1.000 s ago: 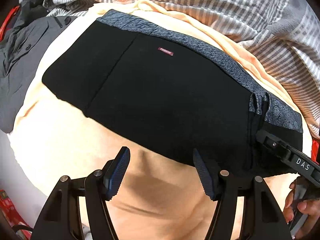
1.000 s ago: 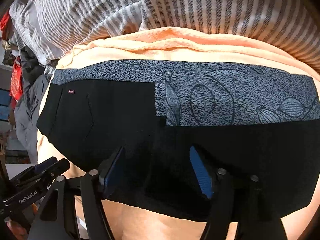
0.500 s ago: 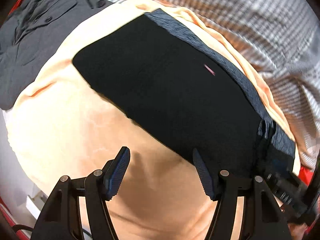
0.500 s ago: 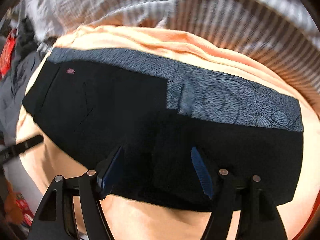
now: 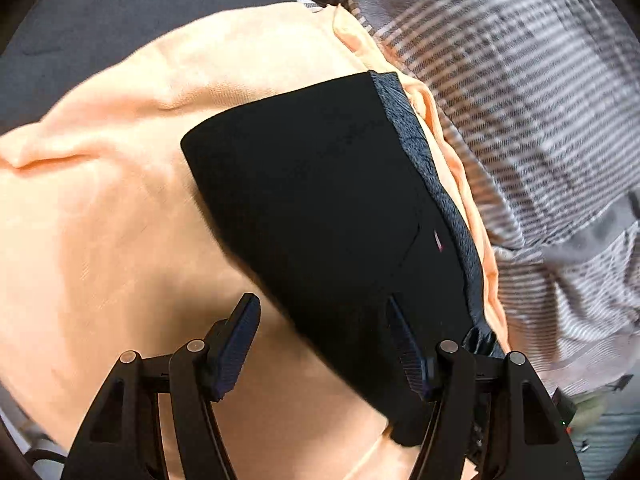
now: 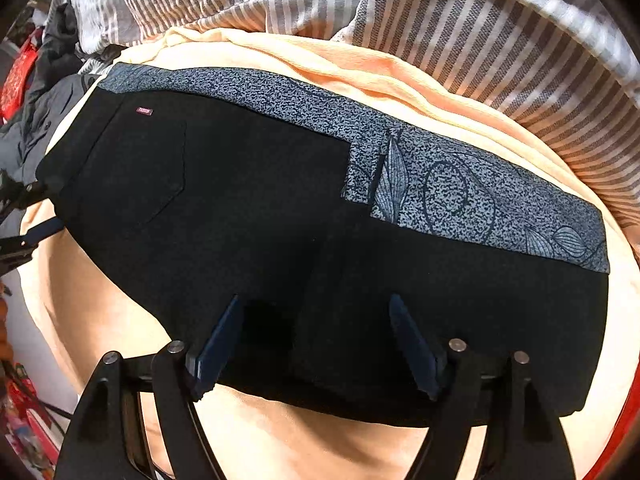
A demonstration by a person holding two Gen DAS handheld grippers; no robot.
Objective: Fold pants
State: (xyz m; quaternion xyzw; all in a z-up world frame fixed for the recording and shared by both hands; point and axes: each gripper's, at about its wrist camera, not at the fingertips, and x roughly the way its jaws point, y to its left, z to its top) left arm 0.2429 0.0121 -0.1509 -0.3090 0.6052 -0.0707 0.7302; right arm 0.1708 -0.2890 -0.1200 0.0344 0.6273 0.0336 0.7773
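Black pants lie folded flat on the peach sheet, grey patterned strip along the far edge. Right gripper hangs over the near hem, jaws apart. Left gripper is spread wide too, at the waist end, maybe touching cloth; too blurry to tell. Striped blanket sits behind.

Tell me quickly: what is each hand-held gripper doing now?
Left hand-held gripper: open, holding nothing.
Right hand-held gripper: open, over the folded black fabric pants.
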